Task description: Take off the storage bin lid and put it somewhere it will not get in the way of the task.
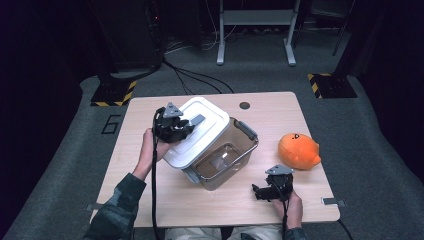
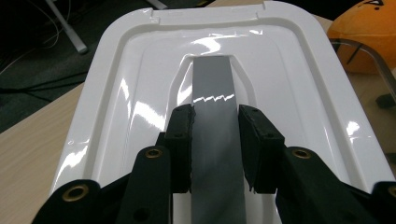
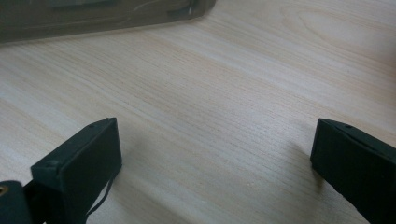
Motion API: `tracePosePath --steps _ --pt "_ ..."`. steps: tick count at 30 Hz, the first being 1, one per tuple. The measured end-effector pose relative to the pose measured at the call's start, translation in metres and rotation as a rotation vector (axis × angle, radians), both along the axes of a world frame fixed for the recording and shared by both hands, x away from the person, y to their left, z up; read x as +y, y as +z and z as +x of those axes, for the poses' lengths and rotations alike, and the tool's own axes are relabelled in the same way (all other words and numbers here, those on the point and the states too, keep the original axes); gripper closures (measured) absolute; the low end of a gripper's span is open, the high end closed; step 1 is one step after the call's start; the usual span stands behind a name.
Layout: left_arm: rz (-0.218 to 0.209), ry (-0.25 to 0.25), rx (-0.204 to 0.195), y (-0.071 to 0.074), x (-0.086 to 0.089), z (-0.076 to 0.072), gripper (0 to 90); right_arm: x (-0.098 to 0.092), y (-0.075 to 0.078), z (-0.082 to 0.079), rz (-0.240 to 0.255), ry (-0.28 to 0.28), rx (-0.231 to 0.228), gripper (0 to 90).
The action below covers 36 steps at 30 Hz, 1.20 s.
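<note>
**A:** ok so what's the left hand doing? Looks like the left gripper is up over the table's left half, forearm coming in from the bottom edge, jaws clamped on the grey handle of the white lid.

**B:** yep, pads pressing both sides of that strip. The lid sits tilted, low end toward the person, partly over the left rim of the clear brown bin. Its long axis runs from near-left to far-right across the table.

**A:** anything in the bin?

**B:** can't spot anything, you see straight through to the bottom. Wire bail handle lies along its open top.

**A:** and the right one?

**B:** right gripper sits low at the near edge, pointing left, jaws spread wide with just bare wood between them. Orange plush is off to the bin's right, apart from it.
</note>
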<state>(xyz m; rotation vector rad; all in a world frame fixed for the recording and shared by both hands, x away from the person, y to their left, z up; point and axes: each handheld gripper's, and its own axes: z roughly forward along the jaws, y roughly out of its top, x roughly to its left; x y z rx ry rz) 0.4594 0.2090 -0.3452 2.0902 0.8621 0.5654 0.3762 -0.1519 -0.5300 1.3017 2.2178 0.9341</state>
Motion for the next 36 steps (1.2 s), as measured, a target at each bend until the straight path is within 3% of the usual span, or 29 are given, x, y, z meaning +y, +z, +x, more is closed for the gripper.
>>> tracePosePath --steps 25,36 --pt "0.009 0.103 0.001 -0.006 0.044 0.005 66.3 0.0 0.0 0.0 0.002 -0.004 0.001 1.6" --pt "-0.021 0.164 -0.01 -0.01 0.065 0.006 66.3 0.0 0.0 0.0 0.001 -0.002 0.001 1.6"
